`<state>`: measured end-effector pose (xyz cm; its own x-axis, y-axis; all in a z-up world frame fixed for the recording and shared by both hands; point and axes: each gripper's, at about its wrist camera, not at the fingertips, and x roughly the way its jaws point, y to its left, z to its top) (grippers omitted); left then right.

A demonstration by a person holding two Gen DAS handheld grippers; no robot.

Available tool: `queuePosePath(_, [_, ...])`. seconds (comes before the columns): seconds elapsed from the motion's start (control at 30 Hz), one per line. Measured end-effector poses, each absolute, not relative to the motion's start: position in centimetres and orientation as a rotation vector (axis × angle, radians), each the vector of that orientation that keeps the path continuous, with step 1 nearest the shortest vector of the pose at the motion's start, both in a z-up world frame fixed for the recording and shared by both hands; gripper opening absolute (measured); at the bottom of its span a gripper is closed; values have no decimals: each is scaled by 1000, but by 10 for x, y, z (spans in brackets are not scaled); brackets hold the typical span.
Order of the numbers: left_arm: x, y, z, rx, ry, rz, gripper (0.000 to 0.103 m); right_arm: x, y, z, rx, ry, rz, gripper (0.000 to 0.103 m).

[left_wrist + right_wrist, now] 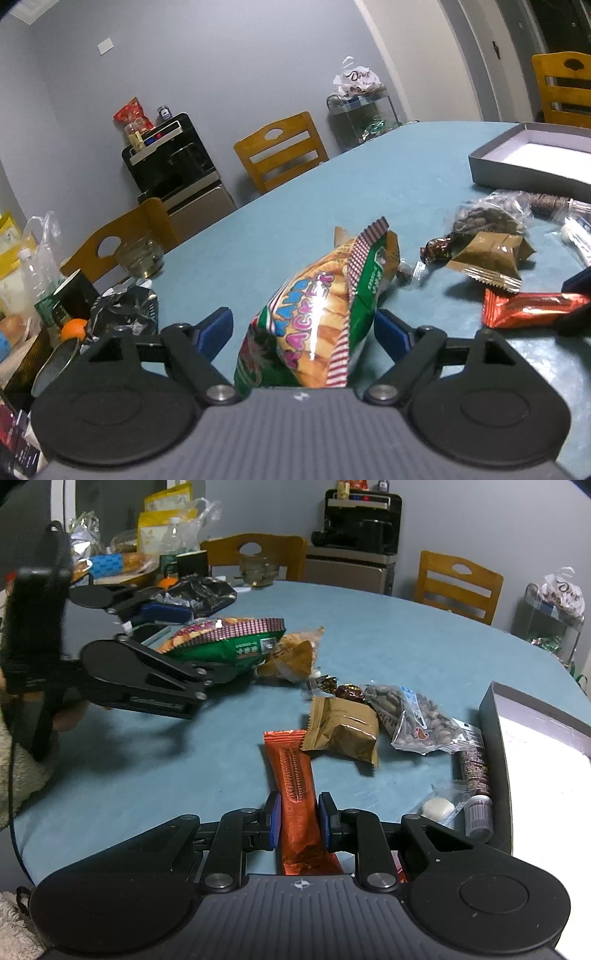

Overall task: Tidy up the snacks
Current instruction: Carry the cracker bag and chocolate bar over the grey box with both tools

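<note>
Right wrist view: my right gripper (298,819) pinches the orange bar (295,775); left gripper (304,328) spread around the cracker bag (325,310) — not clamped. Grey box (495,738) empty — remaining snacks scattered, sorting barely begun.

You had a glossy plastic cracker bag (321,314) that caught a bright glare. The orange bar wrapper (295,786) looked like shiny foil, finely creased. The brown pouch (341,729) was smoother foil with a duller, satin sheen. The nut packet (413,716) was clear crinkly plastic. Your table (388,627) had a blue top, mostly matt, with scuffed patches that shone faintly. The box (493,716) looked like matt grey cardboard with a white lining. Your gripper body (301,915) was matt ribbed plastic, with small bright metal pivot pins. The chairs (280,151) were smooth varnished wood. Your sleeve (18,934) was fluffy cloth.
</note>
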<state>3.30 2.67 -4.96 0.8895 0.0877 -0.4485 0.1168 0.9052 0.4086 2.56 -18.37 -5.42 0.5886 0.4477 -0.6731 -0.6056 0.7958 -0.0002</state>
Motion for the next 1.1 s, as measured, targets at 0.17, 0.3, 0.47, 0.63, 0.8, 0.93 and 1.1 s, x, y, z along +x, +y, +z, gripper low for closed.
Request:
queuePosePath(0.17, [34,31,-51,386,492,-27,62,24,-187,-52,-225,698,620,23])
queuePosePath(0.3, [25,34,-45,348,460,-29,53,20,-190,-49,-214,682,630,23])
queuePosePath(0.47, [15,39,-33,307,439,-30,46,13,-197,-41,-190,660,650,23])
queuePosePath(0.63, [6,36,-25,311,407,-16,43,9,-207,-32,-158,634,649,23])
queuePosePath(0.8, [-1,30,-16,318,374,-5,40,6,-217,-23,-128,607,639,23])
queuePosePath(0.93, [-9,27,-4,303,340,-4,39,4,-228,-18,-102,585,621,23])
queuePosePath(1.1, [-17,18,13,309,293,-15,38,3,-246,-7,-64,548,585,23])
